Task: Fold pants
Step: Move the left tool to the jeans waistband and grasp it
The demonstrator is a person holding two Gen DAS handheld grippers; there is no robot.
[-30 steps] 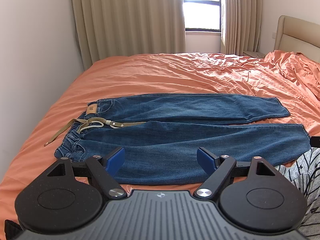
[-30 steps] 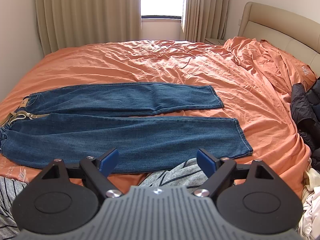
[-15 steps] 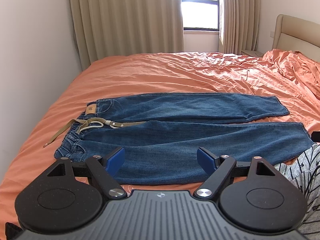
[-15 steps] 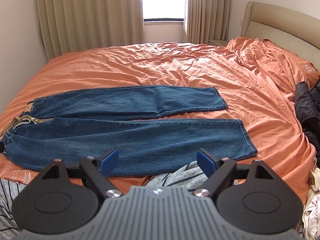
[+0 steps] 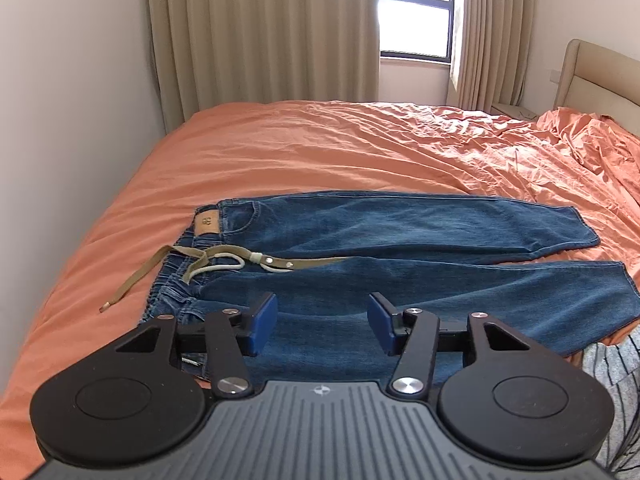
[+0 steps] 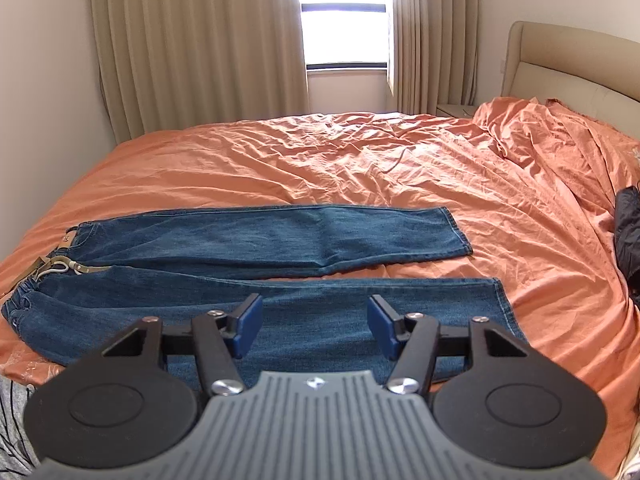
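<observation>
Both grippers have pushed in over the near edge of the bed since a second ago, and each pair of jaws has just been closing partway. On the left gripper the blue pads now stand clearly nearer each other than before, yet a gap is left between them and they grip nothing; only denim shows behind the gap. The right gripper is the same: narrowed, apart, with no cloth pinched.

The jeans lie flat along the near edge of the bed, waist toward the wall-side edge on the left, both legs running toward the headboard side on the right. They look bigger and closer in both views than a second ago, and the striped grey cloth at the near edge, which sat between the right gripper's fingers earlier, is now pushed to the frame's edges.

From the left wrist the waistband end is plain: the tan patch on the far corner of the waist, the khaki belt trailing off onto the orange sheet, and a pale drawstring looped across it. The leg hems run to the right rim there, the near one cut off. From the right wrist both hems are seen whole, the far leg ending short of the near one, while the waistband is squeezed into the left rim. That view alone shows a dark garment at the headboard-side edge and more of the rumpled sheet piled there.
</observation>
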